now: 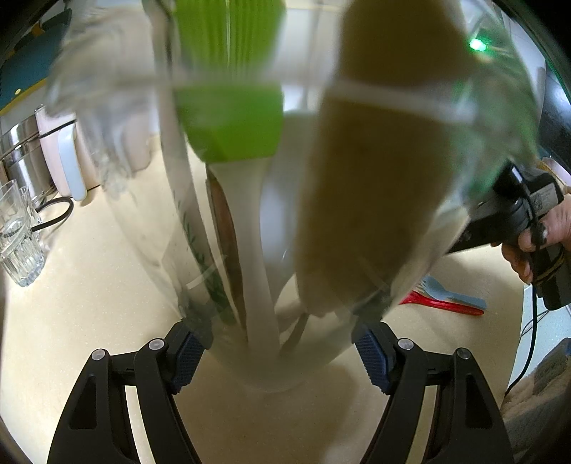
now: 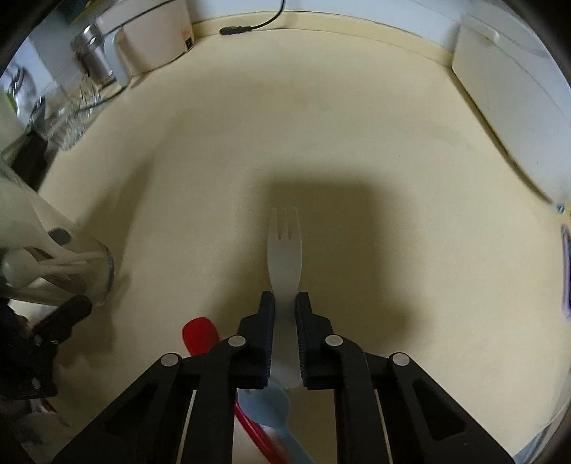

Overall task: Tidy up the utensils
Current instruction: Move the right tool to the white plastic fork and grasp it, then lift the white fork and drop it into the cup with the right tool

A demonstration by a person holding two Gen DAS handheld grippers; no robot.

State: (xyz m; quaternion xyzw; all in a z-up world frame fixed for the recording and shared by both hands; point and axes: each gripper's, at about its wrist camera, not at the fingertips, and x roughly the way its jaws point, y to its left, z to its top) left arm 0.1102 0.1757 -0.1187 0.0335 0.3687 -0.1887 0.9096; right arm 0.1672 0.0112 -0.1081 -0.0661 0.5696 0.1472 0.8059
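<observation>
My left gripper (image 1: pixel 282 342) is shut on a clear glass jar (image 1: pixel 150 228), tilted toward the camera. The jar holds a green silicone brush (image 1: pixel 228 107) with a white handle, a wooden spatula (image 1: pixel 378 171) and other utensils. The jar also shows in the right wrist view (image 2: pixel 71 271) at the left. My right gripper (image 2: pixel 285 303) is shut on a white plastic fork (image 2: pixel 284 250), tines pointing forward, above the cream counter. A red spoon (image 2: pixel 200 335) and a blue spoon (image 2: pixel 267 407) lie under it. From the left wrist view a red utensil (image 1: pixel 442 303) and a blue fork (image 1: pixel 449 291) lie on the counter.
Drinking glasses (image 1: pixel 18 242) and a white appliance (image 1: pixel 67 157) with metal canisters stand at the left. A cable (image 2: pixel 249 26) runs along the back wall. A white box (image 2: pixel 506 96) stands at the back right. The counter edge (image 1: pixel 521 321) is at the right.
</observation>
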